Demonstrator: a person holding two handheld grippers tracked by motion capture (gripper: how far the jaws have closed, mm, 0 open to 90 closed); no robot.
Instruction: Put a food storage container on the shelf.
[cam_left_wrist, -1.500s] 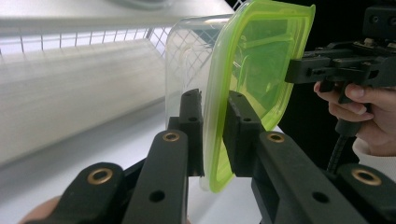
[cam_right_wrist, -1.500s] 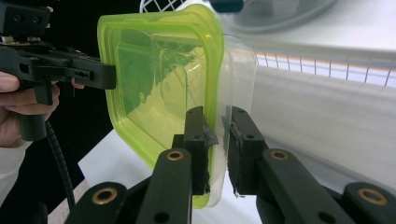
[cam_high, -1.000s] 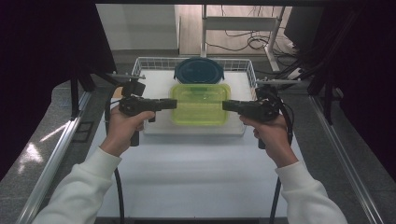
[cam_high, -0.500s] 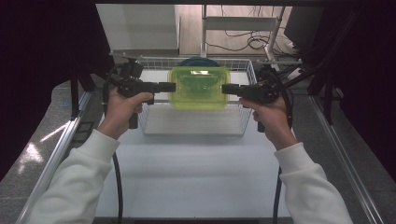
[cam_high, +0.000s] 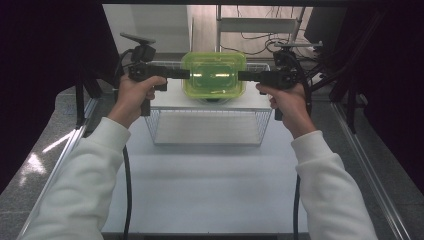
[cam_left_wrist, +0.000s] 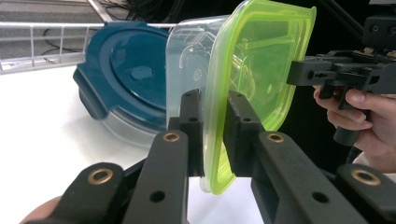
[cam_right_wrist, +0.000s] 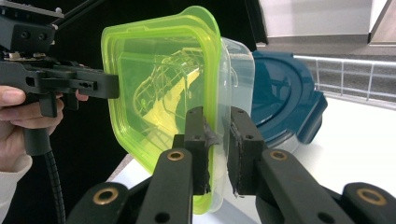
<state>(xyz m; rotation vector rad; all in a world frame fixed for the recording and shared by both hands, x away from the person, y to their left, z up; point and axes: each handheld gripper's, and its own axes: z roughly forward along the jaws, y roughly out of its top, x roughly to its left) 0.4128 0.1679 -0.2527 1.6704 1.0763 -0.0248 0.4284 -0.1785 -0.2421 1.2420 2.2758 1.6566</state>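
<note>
1. Now your left gripper (cam_high: 184, 74) is clamped on the left rim of the green-lidded container (cam_high: 214, 75), jaws nearly closed on the lid edge.
2. Your right gripper (cam_high: 243, 76) pinches the opposite rim the same way.
3. Between them the container hangs in the air, tilted lid-side toward you, above the far end of the wire basket (cam_high: 209, 134).
4. Beyond it rests the blue-lidded container (cam_left_wrist: 122, 84).

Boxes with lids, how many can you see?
2. The box with the green lid is held up in the air between the left tool and the right tool. The box with the blue lid sits behind it. More may be hidden.
</note>
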